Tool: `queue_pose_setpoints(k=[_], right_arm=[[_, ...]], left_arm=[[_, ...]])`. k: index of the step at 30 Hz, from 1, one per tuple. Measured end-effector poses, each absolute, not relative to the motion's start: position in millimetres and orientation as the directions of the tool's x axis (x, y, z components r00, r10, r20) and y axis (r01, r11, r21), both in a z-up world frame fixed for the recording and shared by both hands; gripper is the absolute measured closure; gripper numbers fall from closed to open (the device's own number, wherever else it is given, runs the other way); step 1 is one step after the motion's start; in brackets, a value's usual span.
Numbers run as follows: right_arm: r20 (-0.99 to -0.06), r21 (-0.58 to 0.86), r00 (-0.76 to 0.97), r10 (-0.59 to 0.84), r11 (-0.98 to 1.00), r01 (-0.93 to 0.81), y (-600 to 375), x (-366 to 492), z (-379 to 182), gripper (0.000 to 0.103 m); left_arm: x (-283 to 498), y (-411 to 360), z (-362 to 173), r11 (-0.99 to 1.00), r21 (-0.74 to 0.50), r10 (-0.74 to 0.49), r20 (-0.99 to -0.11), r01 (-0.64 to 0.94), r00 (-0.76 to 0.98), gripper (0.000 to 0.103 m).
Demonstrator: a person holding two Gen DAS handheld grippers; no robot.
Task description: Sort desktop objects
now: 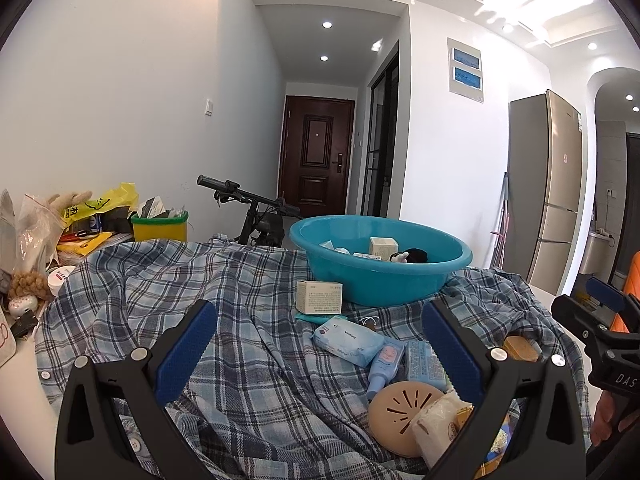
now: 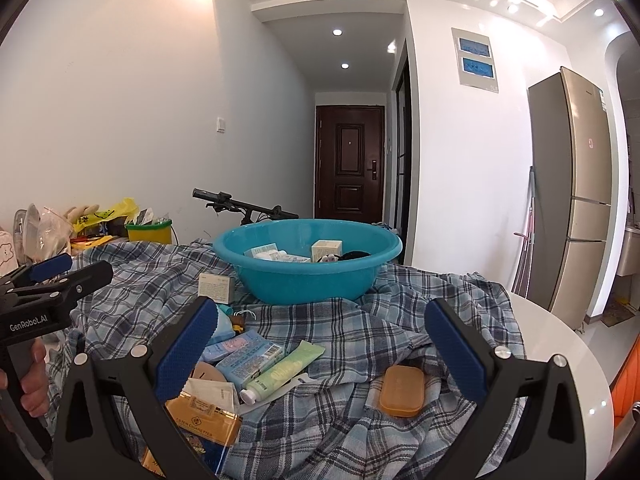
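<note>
While soap bar [image 2: 401, 391] shows fully rightward, left view clips it

A dark brown door [image 1: 316, 152] stands at the end of the hall. A black bike [image 1: 248, 204] leans behind the table. A tall gold fridge [image 1: 548, 188] stands by the wall on the right. Two blue pictures [image 2: 475, 56] hang on the white wall.
</note>
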State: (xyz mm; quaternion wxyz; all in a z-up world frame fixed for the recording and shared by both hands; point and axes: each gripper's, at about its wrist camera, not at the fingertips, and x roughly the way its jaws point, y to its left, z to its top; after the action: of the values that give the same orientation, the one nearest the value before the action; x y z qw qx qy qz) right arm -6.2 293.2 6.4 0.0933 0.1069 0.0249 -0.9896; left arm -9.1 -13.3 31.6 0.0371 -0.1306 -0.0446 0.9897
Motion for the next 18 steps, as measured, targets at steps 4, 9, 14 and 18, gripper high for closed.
queue_pose_setpoints(k=[4, 9, 14, 18], right_arm=[[-0.224, -0.027, -0.960, -0.170, -0.983, 0.181, 294.2, -4.3, -0.2, 0.000], [-0.231, -0.027, -0.959, -0.166, -0.984, 0.176, 296.2, -3.4, -4.2, 0.000], [-0.253, -0.021, -0.954, -0.159, -0.985, 0.170, 297.8, -7.3, -5.9, 0.000], [-0.286, -0.008, -0.947, -0.149, -0.988, 0.157, 300.1, -12.5, -8.8, 0.000]], left_arm=[[-10.9, -16.7, 26.7, -0.993, -0.107, 0.085, -0.262, -0.058, -0.961, 0.000], [-11.3, -16.3, 20.7, -0.995, -0.087, 0.079, -0.275, -0.057, -0.958, 0.000], [-8.8, -14.7, 19.9, -0.994, -0.087, 0.083, -0.271, -0.062, -0.959, 0.000], [-10.4, -11.9, 19.0, -0.996, -0.070, 0.073, -0.278, -0.056, -0.958, 0.000]])
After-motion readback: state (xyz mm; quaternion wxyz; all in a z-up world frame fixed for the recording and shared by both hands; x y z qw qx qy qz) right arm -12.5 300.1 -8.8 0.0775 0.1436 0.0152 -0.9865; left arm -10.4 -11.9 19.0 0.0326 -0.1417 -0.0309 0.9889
